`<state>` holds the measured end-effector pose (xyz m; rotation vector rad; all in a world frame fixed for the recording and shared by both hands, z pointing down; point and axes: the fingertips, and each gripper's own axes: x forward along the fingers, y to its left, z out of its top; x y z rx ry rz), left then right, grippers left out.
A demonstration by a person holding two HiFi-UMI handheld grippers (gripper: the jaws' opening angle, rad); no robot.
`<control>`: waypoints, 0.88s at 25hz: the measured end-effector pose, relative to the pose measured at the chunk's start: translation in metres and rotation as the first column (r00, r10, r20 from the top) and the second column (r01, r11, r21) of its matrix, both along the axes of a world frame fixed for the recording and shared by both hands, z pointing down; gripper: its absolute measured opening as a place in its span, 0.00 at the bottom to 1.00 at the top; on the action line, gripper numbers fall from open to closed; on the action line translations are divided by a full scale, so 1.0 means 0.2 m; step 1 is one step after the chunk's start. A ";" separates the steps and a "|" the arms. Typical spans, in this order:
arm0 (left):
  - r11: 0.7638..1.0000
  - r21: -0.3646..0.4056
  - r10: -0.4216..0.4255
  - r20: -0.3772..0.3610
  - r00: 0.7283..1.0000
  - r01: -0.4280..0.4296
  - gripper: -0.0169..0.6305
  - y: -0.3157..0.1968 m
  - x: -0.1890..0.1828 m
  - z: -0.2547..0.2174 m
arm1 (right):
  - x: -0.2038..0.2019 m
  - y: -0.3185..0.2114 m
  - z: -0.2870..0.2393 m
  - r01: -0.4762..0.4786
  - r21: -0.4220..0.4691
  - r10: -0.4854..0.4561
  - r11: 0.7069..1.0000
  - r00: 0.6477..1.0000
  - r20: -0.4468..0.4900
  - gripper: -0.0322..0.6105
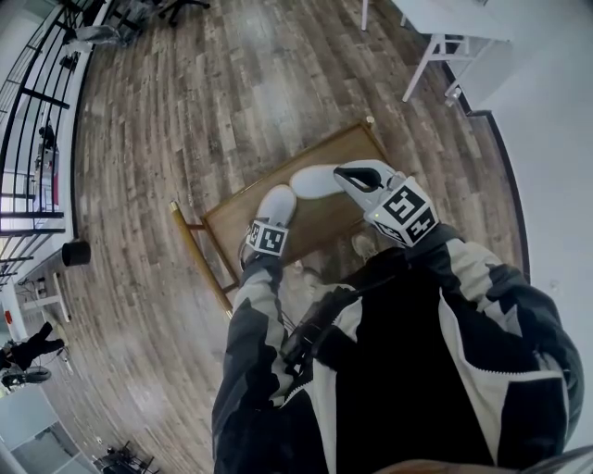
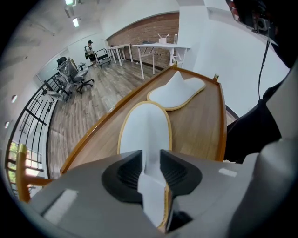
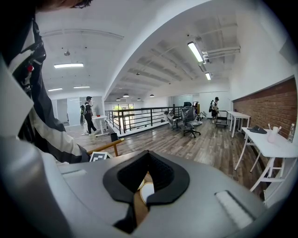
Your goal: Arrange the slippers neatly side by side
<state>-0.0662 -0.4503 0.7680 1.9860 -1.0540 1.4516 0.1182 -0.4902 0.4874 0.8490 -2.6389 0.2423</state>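
Note:
Two white slippers with tan edging lie on a low wooden table (image 1: 334,148). The near slipper (image 1: 276,205) (image 2: 144,128) points away from me. My left gripper (image 1: 267,236) (image 2: 151,169) is shut on its heel rim, which stands pinched between the dark pads. The far slipper (image 1: 317,180) (image 2: 177,93) lies crosswise beyond it, toe towards the right rim. Over the far slipper's right end hangs my right gripper (image 1: 345,174) (image 3: 145,186), shut with nothing in it. Through its jaw gap only a strip of wood and a bit of white slipper show.
The table (image 2: 200,125) has a raised rim and a wooden rail (image 1: 199,255) at its left end. A white desk (image 1: 445,28) (image 3: 270,144) stands by the wall beyond. Office chairs (image 2: 74,76), a black railing (image 1: 28,139) and a black bin (image 1: 76,252) are further off.

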 end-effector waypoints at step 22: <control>0.978 0.085 -0.183 -0.065 0.981 0.189 0.08 -0.04 -0.09 -0.19 | -0.05 0.00 -0.01 0.035 -0.026 -0.034 0.999 0.999 0.040 0.06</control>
